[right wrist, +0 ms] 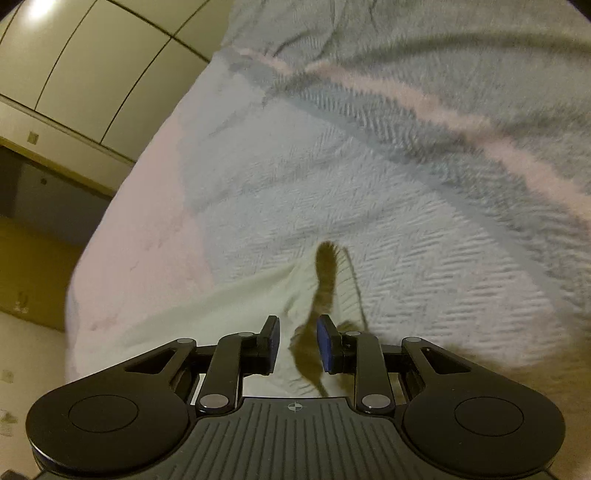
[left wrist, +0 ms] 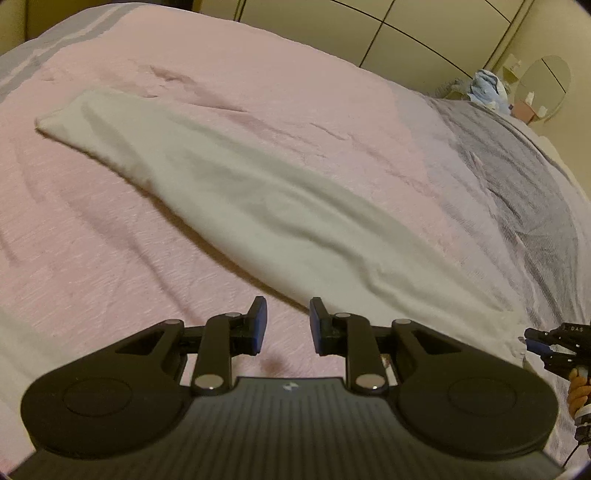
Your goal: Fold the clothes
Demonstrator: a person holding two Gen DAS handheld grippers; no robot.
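Observation:
A white garment (left wrist: 236,192), folded into a long narrow strip, lies diagonally across the pink bedspread (left wrist: 92,258). My left gripper (left wrist: 288,325) hovers just short of the strip's near edge, open, with only bedspread showing between its blue pads. At the right edge of the left wrist view a hand holds my right gripper (left wrist: 550,345) by the strip's near end. In the right wrist view that end of the white garment (right wrist: 221,314) lies under the right gripper (right wrist: 298,341). Its jaws stand apart above the cloth, and a dark shadow falls in the gap.
The bedspread turns to a grey herringbone band (right wrist: 406,240) on one side. The bed edge (right wrist: 96,258) drops to the floor (right wrist: 29,369) at the left of the right wrist view. Wardrobe doors (left wrist: 424,29) stand behind the bed; a pile of blue cloth (left wrist: 487,88) lies beside an oval mirror (left wrist: 543,88).

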